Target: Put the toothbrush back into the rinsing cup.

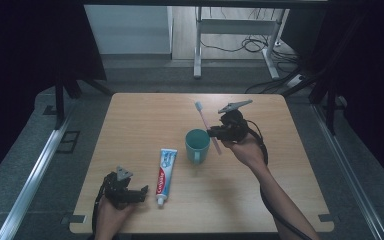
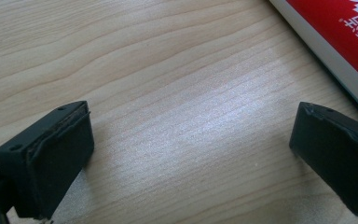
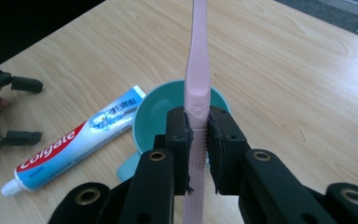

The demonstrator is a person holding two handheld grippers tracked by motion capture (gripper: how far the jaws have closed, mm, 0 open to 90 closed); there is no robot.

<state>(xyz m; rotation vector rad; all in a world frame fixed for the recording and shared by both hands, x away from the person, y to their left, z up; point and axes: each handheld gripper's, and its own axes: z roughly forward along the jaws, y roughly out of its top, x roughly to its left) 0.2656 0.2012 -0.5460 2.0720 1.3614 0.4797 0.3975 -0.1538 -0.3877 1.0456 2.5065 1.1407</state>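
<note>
My right gripper (image 1: 216, 133) (image 3: 199, 140) is shut on a pink toothbrush (image 1: 206, 122) (image 3: 198, 70), clamped on its handle. The brush is held in the air right beside and above a teal cup (image 1: 197, 145) (image 3: 154, 116) near the table's middle. A toothpaste tube (image 1: 166, 170) (image 3: 74, 144) lies flat left of the cup, cap toward the front edge. My left gripper (image 1: 142, 194) (image 2: 191, 154) rests low over the wood at the front left, open, with bare table between its jaws. A red edge of the tube (image 2: 340, 42) sits to its right.
The wooden table (image 1: 145, 115) has dark floor around it. A metal desk frame (image 1: 198, 45) and loose cables (image 1: 252, 47) stand beyond the far edge. My left gripper (image 3: 9, 112) appears at the left of the right gripper view.
</note>
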